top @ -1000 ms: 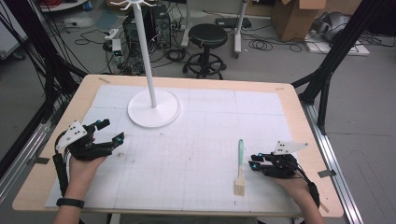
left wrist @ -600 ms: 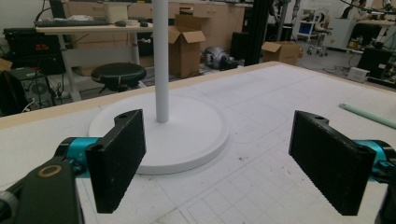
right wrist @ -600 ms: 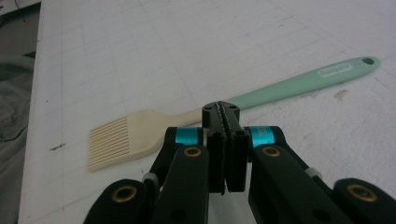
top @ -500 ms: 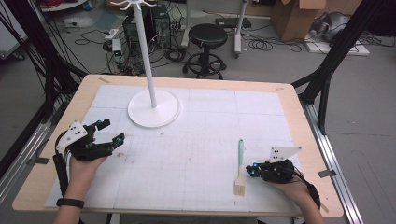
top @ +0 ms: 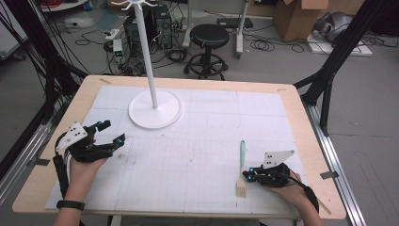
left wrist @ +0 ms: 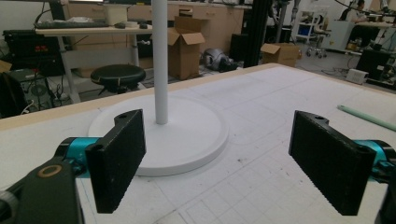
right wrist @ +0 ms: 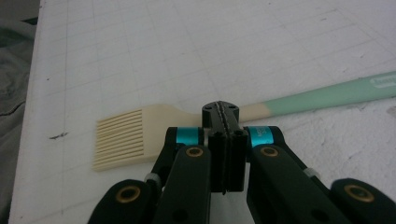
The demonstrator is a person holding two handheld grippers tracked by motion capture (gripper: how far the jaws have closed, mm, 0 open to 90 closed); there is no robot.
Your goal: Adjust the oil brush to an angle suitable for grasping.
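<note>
1. the right gripper [top: 246, 178] lay low on the white gridded mat [top: 197, 155] near the front right of the table, its two black jaws pressed flat together with nothing between them; they had just been closing.
2. in the right gripper view the shut jaw tips [right wrist: 220, 112] sat right at the neck of the pastry brush with a cream bristle head and pale green handle [right wrist: 261, 112], in front of it rather than around it; whether they touched it could not be told.
3. the brush [top: 242, 169] lay flat on the mat, just to the left of the right gripper, bristles towards the person and handle pointing away up the table.
4. the left gripper [top: 107, 134] rested at the left side of the mat in the person's left hand, jaws spread wide and empty, its black pads [left wrist: 116, 163] aimed towards the white stand with a round base and tall pole [left wrist: 161, 135].
5. the stand [top: 154, 108] stood upright at the back of the mat, well apart from the brush.
6. judged from this, the work had hardly begun: the brush was not lifted or gripped, and nothing was at the stand.
7. what remained, as it seemed, was to get a proper hold on the brush and carry it wherever it belonged, perhaps to the stand.
</note>
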